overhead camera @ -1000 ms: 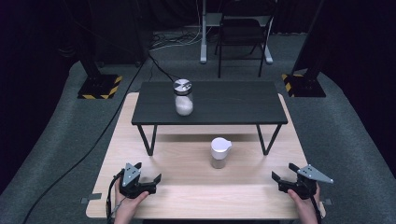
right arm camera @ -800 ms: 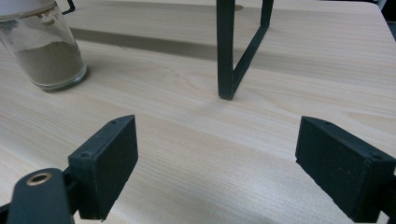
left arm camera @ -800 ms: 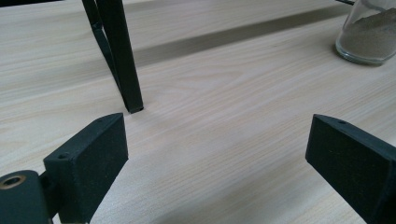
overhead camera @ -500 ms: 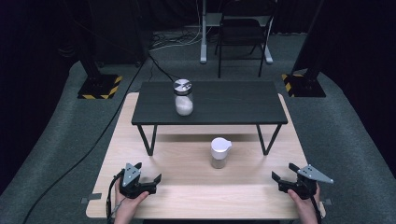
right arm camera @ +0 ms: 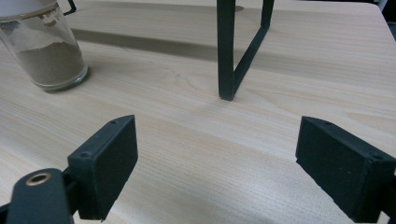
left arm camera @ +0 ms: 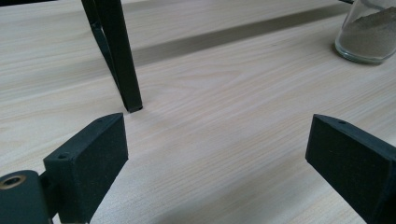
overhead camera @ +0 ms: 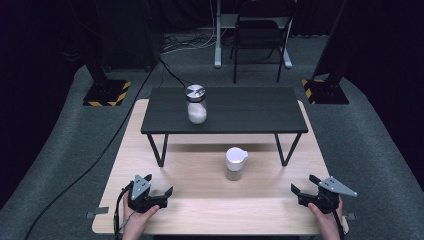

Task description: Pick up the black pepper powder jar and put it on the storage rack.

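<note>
The white-lidded jar (overhead camera: 236,163) with brownish powder in it is standing upright on the light wooden desk (overhead camera: 200,210), just in front of the little black shelf (overhead camera: 225,112) that sits on thin metal legs. It's roughly in the middle of the desk, well apart from both tools and sort of between them. In the left gripper view the jar (left arm camera: 371,32) shows up at the top right, and in the right gripper view it (right arm camera: 46,46) is at the top left, so both tools are angled in toward it.

Left tool (overhead camera: 152,192) is resting near the front left edge of the desk, held in a hand (overhead camera: 137,220), jaws spread wide with nothing between them but bare wood. Right tool (overhead camera: 309,190) is the same deal near the front right edge, jaws spread wide, holding nothing.

Up on the black shelf there's a second jar (overhead camera: 196,104), metal lid, white stuff inside, toward the left half. Further back on the floor is a black chair (overhead camera: 260,35).
</note>
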Demonstrator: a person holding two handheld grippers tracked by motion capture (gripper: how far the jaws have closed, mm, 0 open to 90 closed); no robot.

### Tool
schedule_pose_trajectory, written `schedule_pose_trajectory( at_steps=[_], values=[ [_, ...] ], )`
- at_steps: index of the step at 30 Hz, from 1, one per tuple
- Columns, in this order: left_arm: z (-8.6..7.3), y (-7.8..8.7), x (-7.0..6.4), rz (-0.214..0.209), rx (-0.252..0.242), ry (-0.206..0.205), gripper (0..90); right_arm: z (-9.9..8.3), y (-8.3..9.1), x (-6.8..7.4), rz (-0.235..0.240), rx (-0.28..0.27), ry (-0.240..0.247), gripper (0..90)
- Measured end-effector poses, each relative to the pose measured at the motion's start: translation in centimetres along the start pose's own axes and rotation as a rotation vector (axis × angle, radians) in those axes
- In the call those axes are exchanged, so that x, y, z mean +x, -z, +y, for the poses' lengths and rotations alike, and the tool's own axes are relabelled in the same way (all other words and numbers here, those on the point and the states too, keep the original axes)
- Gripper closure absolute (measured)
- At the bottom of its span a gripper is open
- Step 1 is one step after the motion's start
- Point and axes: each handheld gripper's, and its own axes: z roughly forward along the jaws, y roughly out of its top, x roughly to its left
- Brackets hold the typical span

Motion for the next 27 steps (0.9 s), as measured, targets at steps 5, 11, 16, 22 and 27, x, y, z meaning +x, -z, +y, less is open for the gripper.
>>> schedule_pose_trajectory(
  at_steps=[5, 11, 16, 22, 27],
  values=[
    [-0.02, 0.01, -0.04, 0.001, -0.001, -0.001, 5.6, -0.02, 0.04, 0.01, 0.001, 0.0, 0.0, 11.8],
    [0.01, 0.0, -0.01, 0.0, 0.0, -0.001, 5.6, -0.05, 0.06, -0.01, 0.001, -0.002, -0.001, 11.8],
    [0.0, 0.0, -0.02, 0.0, 0.0, -0.001, 5.6, -0.07, 0.06, 0.04, 0.008, -0.004, 0.011, 11.6],
    [-0.01, -0.01, -0.06, -0.001, -0.001, -0.002, 5.6, -0.01, 0.08, -0.22, 0.047, -0.02, 0.034, 10.0],
    [0.0, -0.01, -0.07, 0.0, 0.0, -0.002, 5.6, 0.45, 0.15, -0.08, 0.107, -0.053, 0.054, 6.1]
  ],
)
